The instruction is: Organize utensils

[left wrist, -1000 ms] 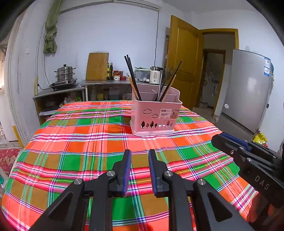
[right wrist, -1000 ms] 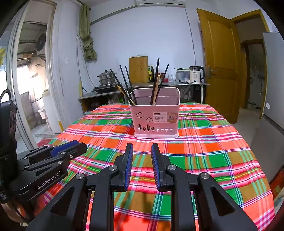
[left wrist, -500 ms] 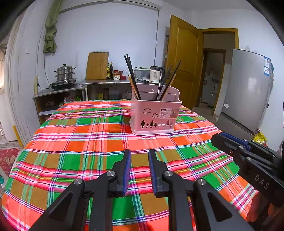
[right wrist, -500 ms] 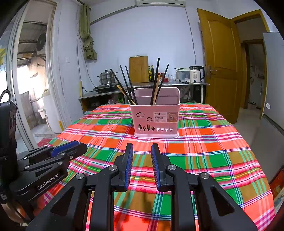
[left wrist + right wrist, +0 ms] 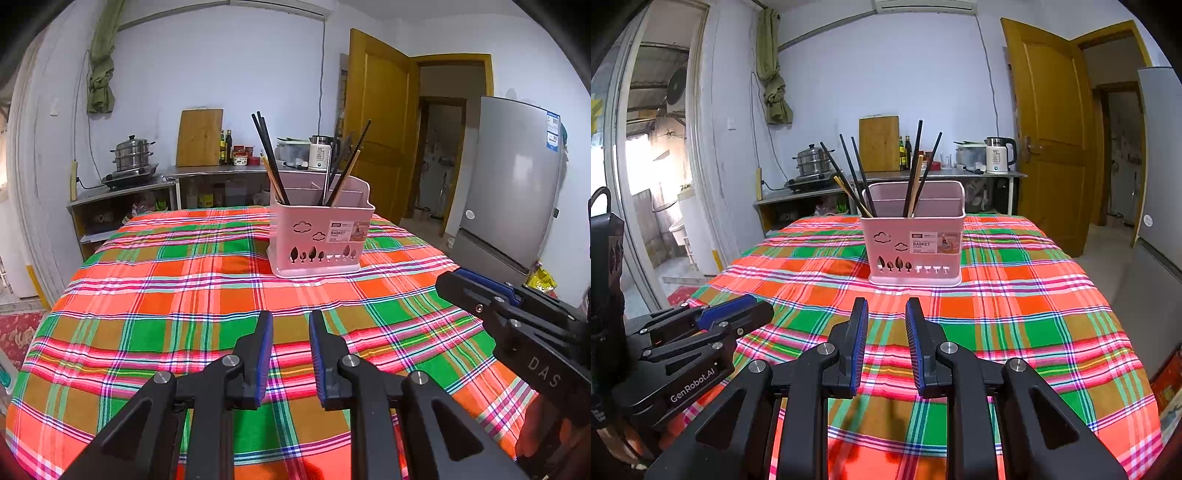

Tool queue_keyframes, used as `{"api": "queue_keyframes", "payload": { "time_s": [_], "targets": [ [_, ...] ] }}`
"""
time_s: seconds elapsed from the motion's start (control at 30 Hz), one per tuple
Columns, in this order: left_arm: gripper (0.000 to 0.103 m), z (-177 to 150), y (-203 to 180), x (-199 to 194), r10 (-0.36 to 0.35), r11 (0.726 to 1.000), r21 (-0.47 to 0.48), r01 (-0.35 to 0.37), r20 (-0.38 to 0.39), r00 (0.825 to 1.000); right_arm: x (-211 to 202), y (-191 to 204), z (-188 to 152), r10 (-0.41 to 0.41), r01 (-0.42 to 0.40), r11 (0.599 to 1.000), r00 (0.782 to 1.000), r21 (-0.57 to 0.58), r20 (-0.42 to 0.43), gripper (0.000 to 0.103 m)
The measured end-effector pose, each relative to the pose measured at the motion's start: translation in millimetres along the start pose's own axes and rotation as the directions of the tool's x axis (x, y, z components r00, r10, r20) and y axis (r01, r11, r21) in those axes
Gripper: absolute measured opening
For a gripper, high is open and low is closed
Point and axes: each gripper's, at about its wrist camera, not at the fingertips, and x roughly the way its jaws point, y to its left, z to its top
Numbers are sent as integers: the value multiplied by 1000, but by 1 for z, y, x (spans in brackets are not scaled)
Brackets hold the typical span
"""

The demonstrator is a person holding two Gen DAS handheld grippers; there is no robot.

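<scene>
A pink utensil basket [image 5: 317, 243] [image 5: 916, 254] stands upright on the plaid tablecloth [image 5: 184, 295] toward the far side. Several dark and wooden chopsticks [image 5: 267, 155] [image 5: 916, 166] stick up from its compartments. My left gripper [image 5: 290, 317] hovers low over the cloth in front of the basket, its blue pads a narrow gap apart with nothing between them. My right gripper [image 5: 887, 304] is held the same way, open and empty. Each gripper appears in the other's view: the right gripper [image 5: 458, 282] at the right edge, the left gripper [image 5: 753, 312] at the lower left.
A grey fridge [image 5: 513, 184] stands right of the table, beside a yellow door [image 5: 1049, 129]. A counter [image 5: 820, 192] along the far wall carries a steamer pot [image 5: 810, 160], a cutting board [image 5: 879, 144], bottles and a kettle [image 5: 997, 155]. The table edge curves away on both sides.
</scene>
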Motion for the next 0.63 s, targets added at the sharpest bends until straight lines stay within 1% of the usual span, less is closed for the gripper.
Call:
{"api": "queue_keyframes", "payload": {
  "time_s": [0.3, 0.4, 0.63],
  "targets": [
    [19, -3, -3, -1, 1, 1000, 11, -1, 0, 1000, 0, 0, -1, -1, 1, 1000, 1000, 1, -1, 21],
    [19, -4, -6, -2, 16, 999, 33, -16, 3, 1000, -1, 0, -1, 1, -1, 1000, 1000, 2, 2, 21],
    [20, -3, -5, -2, 10, 1000, 20, -10, 4, 1000, 1, 1, -2, 0, 0, 1000, 1000, 1, -2, 21]
  ]
}}
